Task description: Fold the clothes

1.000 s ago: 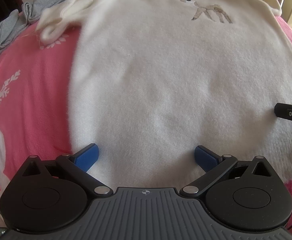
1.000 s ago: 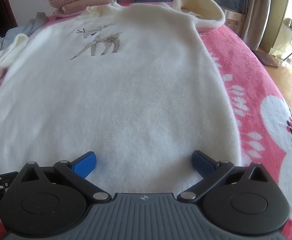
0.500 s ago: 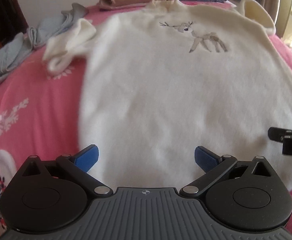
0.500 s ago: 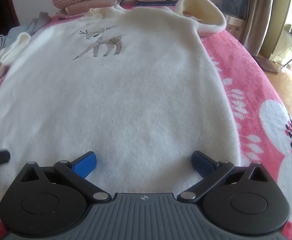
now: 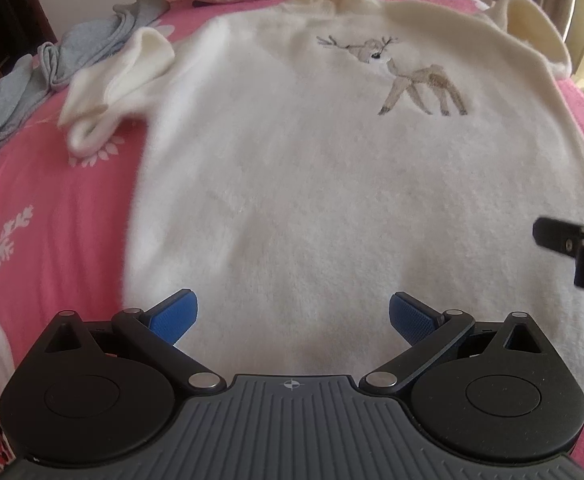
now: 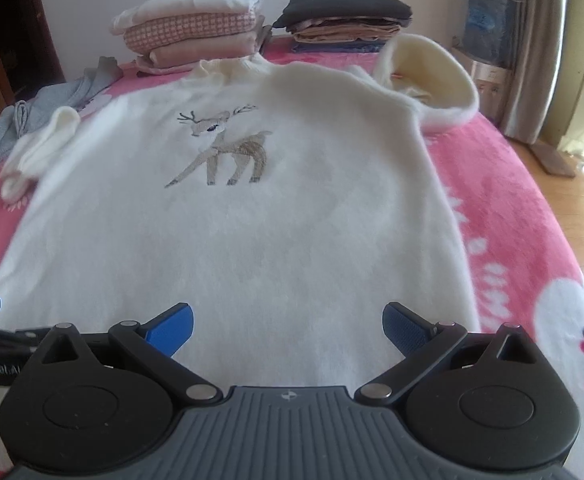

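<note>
A cream fluffy sweater (image 5: 312, 184) (image 6: 251, 240) with an embroidered deer (image 5: 412, 76) (image 6: 227, 148) lies flat, front up, on a pink bedspread (image 5: 43, 208). Its left sleeve (image 5: 111, 84) is bunched beside the body; its right sleeve (image 6: 432, 80) curls up by the shoulder. My left gripper (image 5: 294, 318) hovers open over the hem's left part, nothing between its blue pads. My right gripper (image 6: 287, 326) is open over the hem's right part, also empty. Part of the right gripper (image 5: 572, 248) shows at the left wrist view's right edge.
A crumpled grey garment (image 5: 31, 76) (image 6: 31, 120) lies left of the sweater. Two stacks of folded clothes (image 6: 195, 28) (image 6: 348, 20) sit at the bed's far end by the wall. The bed's right edge drops to a wooden floor (image 6: 564, 184) and curtain (image 6: 540, 40).
Both grippers have pulled back and tilted up from the sweater's hem, so more of the sweater and the far stacks show. Both stay open.
</note>
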### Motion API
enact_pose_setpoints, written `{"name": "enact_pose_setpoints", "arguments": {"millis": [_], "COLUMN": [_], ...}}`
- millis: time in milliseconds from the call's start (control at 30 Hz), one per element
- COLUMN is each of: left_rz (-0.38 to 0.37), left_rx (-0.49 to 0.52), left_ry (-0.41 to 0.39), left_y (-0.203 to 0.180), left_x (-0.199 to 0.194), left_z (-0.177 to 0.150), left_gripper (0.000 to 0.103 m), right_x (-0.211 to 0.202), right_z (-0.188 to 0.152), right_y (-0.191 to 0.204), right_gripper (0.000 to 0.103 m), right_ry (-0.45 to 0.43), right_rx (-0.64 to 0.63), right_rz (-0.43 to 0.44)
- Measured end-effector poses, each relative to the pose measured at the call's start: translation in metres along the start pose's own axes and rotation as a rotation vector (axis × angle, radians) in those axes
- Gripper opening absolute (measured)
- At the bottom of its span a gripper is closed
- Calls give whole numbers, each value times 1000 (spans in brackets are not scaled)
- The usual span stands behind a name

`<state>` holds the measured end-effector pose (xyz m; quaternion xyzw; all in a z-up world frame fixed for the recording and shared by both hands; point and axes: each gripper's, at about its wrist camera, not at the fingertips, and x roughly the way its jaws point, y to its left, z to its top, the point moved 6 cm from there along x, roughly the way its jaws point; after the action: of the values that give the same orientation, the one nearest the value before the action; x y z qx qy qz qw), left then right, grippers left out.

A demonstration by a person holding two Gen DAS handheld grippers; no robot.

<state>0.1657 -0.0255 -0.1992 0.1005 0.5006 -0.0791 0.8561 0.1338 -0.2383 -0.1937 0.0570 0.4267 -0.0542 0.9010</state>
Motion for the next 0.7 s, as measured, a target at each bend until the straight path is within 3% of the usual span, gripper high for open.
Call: {"name": "enact_pose_setpoints", "arguments": {"millis": [233, 500, 633, 700], "left_rz": [5, -28, -59, -64], "left_rx": [-13, -37, -23, -9], "left_ry": [40, 33, -28, -48], "left_y": [0, 4, 6, 6], "left_x": [15, 21, 20, 19], "left_z": [-1, -5, -11, -12], "left_gripper": [103, 103, 103, 103], "right_x": [21, 13, -4, -5], "right_z": [8, -20, -24, -13], "right_y": [0, 0, -3, -2], "right_gripper": [91, 81, 57, 53], "right_ry": [13, 84, 106, 77], "right_rx": [-34, -99, -22, 1], "right_rz": [-8, -33, 28, 63]}}
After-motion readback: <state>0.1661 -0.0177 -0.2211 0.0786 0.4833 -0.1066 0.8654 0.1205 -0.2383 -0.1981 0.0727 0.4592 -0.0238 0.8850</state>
